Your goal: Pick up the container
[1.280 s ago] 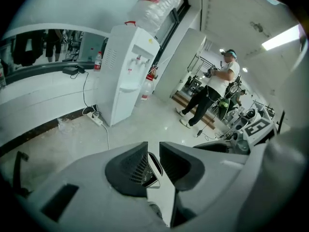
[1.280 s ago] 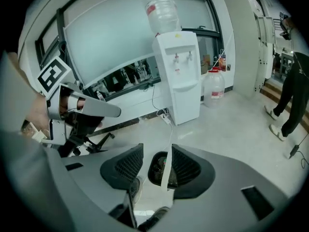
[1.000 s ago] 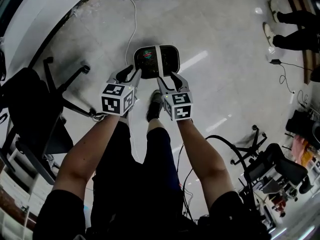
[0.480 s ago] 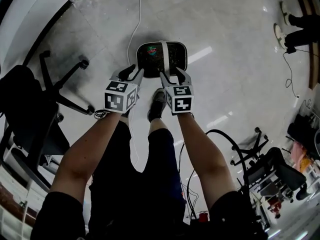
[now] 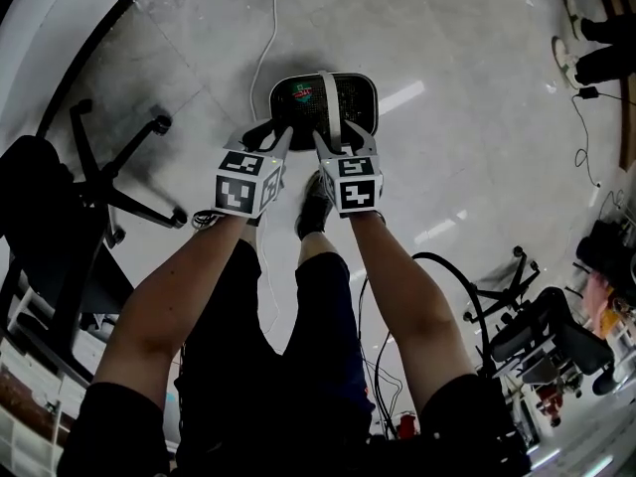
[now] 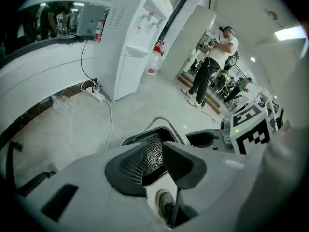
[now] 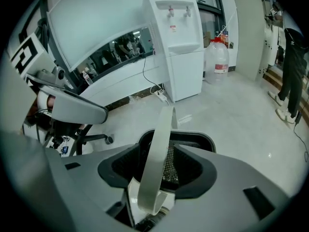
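A black mesh container with a white hoop handle stands on the pale floor. Both of my grippers point steeply down at its near rim. The left gripper is open at the near left rim; its jaws have just been closing a little. In the left gripper view the mesh wall shows in the gap of the left gripper, untouched by the pads. The right gripper is open and has just been opening. In the right gripper view the handle runs between the jaws of the right gripper with room either side.
A black office chair stands at the left and another at the right. A white cable runs past the container. My shoe is just behind it. A water dispenser stands beyond; another person is further off.
Both grippers have sunk toward the container, and their tips now reach its near rim and handle. The container sits closer to them in the head view.
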Motion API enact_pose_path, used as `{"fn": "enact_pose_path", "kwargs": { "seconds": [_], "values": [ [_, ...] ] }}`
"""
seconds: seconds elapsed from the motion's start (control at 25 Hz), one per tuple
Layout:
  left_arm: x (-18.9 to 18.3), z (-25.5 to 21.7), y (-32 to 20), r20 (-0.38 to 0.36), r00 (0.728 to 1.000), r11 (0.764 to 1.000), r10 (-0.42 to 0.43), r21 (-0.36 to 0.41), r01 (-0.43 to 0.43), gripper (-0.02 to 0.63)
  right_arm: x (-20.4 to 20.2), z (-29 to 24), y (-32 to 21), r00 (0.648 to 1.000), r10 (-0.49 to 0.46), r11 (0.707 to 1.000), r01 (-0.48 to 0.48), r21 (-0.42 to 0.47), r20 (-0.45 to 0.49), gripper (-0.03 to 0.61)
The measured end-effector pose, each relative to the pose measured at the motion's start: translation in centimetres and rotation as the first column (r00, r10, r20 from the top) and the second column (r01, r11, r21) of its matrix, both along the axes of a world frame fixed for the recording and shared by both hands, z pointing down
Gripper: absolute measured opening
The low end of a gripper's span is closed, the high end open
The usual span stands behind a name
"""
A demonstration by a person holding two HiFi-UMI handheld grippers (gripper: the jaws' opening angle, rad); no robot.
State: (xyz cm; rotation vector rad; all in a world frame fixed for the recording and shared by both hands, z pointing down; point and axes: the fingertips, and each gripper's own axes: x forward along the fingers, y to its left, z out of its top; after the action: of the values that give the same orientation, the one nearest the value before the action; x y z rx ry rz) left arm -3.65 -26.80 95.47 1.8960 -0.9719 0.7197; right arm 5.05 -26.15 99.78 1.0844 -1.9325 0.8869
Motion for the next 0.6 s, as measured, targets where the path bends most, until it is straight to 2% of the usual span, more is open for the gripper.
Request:
{"fn": "enact_pose_path", "kwargs": {
  "seconds": [0.12,0.24,0.48,0.6],
  "values": [
    [0.0,0.7,0.4,-0.001,1.000,1.000,0.003,-0.028,-0.003,0.076,-0.1,1.0,-0.2,1.000,0.000,1.000,0.000,-0.012,-0.015,0.192],
    [-0.4,0.8,0.7,-0.001,1.000,1.000,0.005,-0.028,-0.005,0.070,-0.1,1.8,-0.6,1.000,0.010,1.000,-0.010,0.001,-0.019,0.190],
    [-1.5,0.8,0.8,-0.018,1.000,0.999,-0.009,-0.032,0.008,0.067,-0.3,2.0,-1.2,0.998,0.034,0.999,-0.034,-0.002,-0.045,0.119],
    [-1.7,0.8,0.7,-0.013,1.000,1.000,-0.004,-0.026,0.004,0.063,-0.1,1.8,-1.5,0.997,0.050,0.999,-0.050,0.012,-0.060,0.060]
  ]
}}
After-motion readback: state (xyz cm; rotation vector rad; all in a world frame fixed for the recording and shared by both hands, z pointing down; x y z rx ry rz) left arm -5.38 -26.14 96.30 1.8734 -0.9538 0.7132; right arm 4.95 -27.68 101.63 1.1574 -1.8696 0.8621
